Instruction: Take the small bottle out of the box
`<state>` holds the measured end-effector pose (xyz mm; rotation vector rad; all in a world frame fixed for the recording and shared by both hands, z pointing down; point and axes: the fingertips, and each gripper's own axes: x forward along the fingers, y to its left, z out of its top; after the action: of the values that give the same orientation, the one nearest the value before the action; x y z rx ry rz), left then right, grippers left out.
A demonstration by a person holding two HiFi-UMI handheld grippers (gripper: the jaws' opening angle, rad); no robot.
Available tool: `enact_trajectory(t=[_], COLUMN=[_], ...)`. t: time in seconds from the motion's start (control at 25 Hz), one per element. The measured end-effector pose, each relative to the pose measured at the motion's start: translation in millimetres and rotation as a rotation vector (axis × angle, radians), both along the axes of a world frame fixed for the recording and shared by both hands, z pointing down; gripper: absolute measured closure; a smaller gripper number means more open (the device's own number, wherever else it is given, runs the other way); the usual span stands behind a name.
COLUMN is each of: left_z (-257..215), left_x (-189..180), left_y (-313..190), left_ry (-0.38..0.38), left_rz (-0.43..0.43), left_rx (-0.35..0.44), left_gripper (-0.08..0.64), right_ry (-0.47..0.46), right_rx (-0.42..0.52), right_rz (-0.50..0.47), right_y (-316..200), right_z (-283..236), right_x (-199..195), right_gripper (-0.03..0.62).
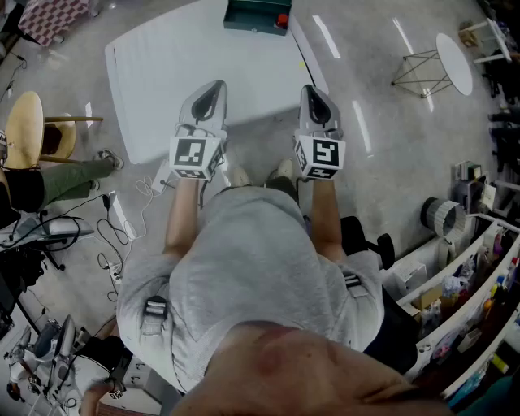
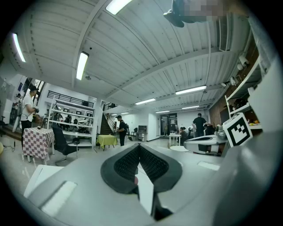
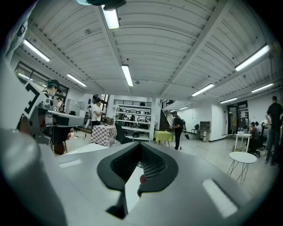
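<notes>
Jaws shut, empty: left gripper [image 1: 213, 89], right gripper [image 1: 312, 91]. Bottle unseen in box [image 1: 252, 16]; probably light, slick, so grip midbody.

1. No word, number or brand name can be read in any view.
2. Head view, 11 o'clock: the left cube [image 1: 193, 154] on the left gripper [image 1: 213, 88] bears black-and-white square patterns, not letters.
3. Head view, 1 o'clock: the right cube [image 1: 319, 156] on the right gripper [image 1: 312, 91] bears the same.
4. Left gripper view, 3 o'clock: a square marker [image 2: 239, 129], also without text.
</notes>
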<state>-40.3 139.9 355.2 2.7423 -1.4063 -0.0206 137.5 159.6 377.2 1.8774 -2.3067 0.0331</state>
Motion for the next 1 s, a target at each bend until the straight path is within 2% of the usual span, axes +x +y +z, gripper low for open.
enact_trajectory(t=[0.6, 1.0], left_z=[-3.2, 2.2], left_x=[-7.3, 8.7], left_y=[-8.3, -47.3], left_ry=[0.015, 0.017], left_rz=[0.009, -0.021], left_rx=[0.006, -0.004], left_gripper=[0.549, 0.549], right_ry=[-0.018, -0.014], right_rx=[-0.011, -0.022], right_rz=[-0.009, -0.056], right_y=[-7.1, -57.0], right_z=[1.9, 8.4], right_x=[-12.3, -0.4], right_gripper=[0.589, 0.589])
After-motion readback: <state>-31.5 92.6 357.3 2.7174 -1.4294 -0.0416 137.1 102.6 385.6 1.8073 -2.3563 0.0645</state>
